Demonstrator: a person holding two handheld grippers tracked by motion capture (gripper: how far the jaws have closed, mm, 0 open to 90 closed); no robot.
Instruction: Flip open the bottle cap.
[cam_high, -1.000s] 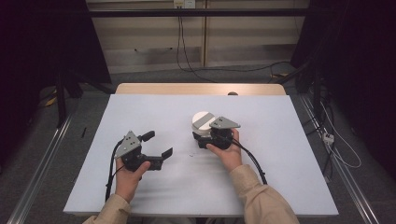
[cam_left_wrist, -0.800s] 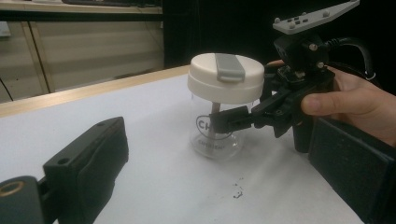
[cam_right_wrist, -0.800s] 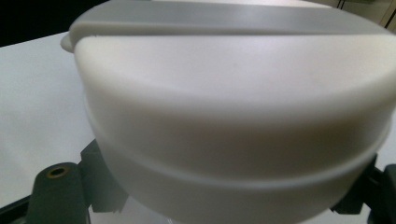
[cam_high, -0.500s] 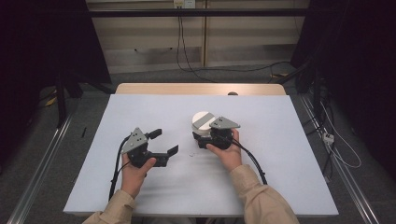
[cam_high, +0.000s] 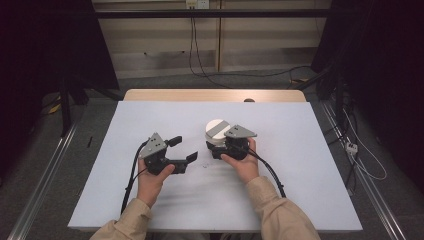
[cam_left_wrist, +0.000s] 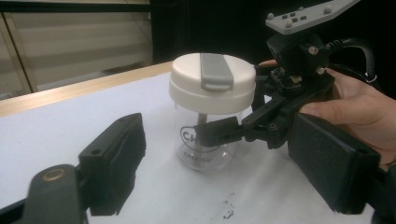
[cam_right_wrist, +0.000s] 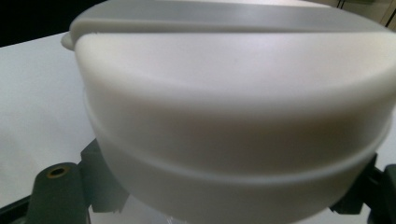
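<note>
Fig.: My three cam positions at the table.
High cam sits above my side, facing fwd and down over the whole top. Left gripper cam looks low across the surface at the jar, mid range; right gripper cam is v. close to its lid. All share the jar.

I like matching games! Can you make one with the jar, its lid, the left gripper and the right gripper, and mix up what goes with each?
Things:
1. jar
2. lid
3. left gripper
4. right gripper

Descriptions:
A. white with a grey strip
B. jaws open, nothing between them
C. clear glass with dark lettering
D. jaws around the jar

Pairs: 1-C, 2-A, 3-B, 4-D
</note>
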